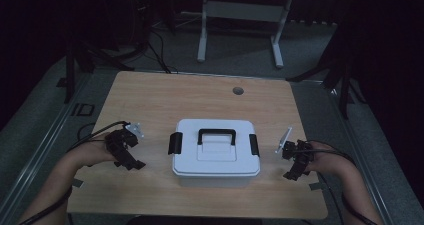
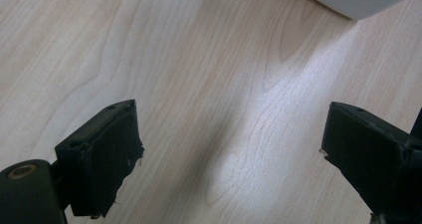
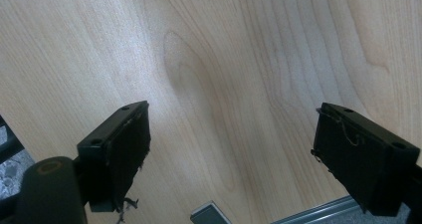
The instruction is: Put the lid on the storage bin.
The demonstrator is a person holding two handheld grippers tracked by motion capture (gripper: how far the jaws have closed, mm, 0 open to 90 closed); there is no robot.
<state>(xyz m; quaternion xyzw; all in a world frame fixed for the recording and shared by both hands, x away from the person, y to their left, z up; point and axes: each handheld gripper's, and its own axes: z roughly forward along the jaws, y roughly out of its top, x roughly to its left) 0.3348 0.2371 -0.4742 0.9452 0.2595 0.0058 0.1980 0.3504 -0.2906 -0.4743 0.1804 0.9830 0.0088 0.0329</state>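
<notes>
Left hand-held gripper (image 1: 131,162): jaws spread wide, empty, low over the table (image 1: 150,100), left of the box. Right hand-held gripper (image 1: 294,174): jaws wide apart, empty, right of the box. White lidded storage box (image 1: 216,152): black handle, black side latches, lid on, between both grippers, near the table's front edge.

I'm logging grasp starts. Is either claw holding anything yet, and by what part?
Nothing is held. Left claw and right claw are open over bare table, beside the box.
</notes>
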